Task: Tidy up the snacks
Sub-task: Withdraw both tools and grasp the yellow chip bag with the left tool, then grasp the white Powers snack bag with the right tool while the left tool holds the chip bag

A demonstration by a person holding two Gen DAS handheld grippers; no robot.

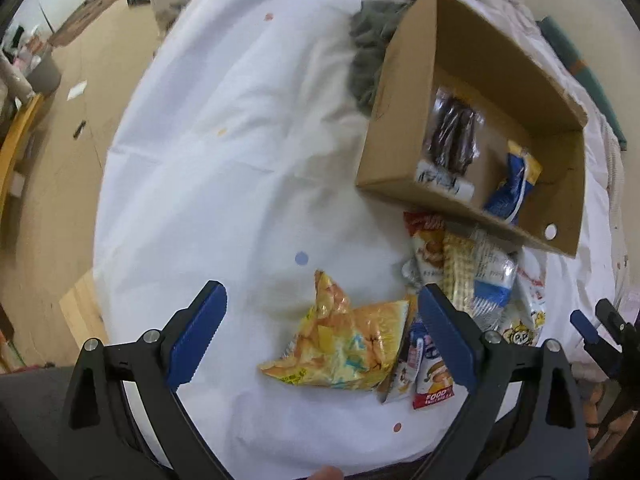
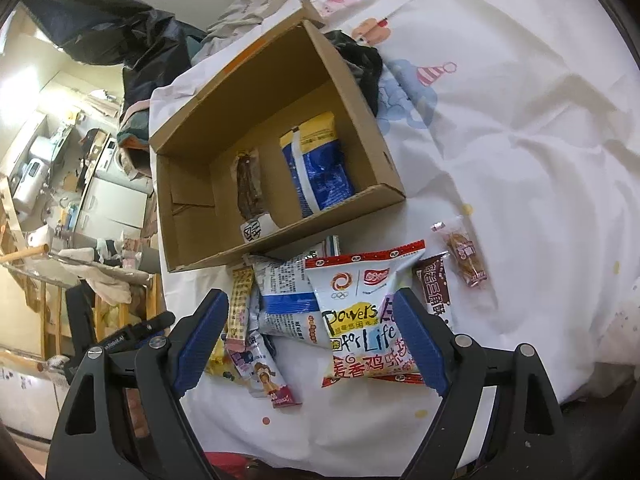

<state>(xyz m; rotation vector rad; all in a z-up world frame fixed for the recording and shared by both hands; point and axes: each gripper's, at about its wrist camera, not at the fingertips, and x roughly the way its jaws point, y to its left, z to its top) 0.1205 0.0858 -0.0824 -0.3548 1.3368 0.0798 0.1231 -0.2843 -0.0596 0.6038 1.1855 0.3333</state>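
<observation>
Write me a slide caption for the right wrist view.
Open right gripper above white Powers for Life snack bag, brown cardboard box beyond holding two snacks.

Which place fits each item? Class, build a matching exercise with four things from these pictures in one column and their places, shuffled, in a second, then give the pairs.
Things
1. blue-and-yellow packet
2. orange crinkled bag
3. white "Powers for Life" bag
4. small clear-wrapped snack

Places
A. alone on the sheet, apart from the pile
B. inside the cardboard box
C. between the open right gripper fingers
D. between the open left gripper fingers

Pairs: 1-B, 2-D, 3-C, 4-A
</observation>
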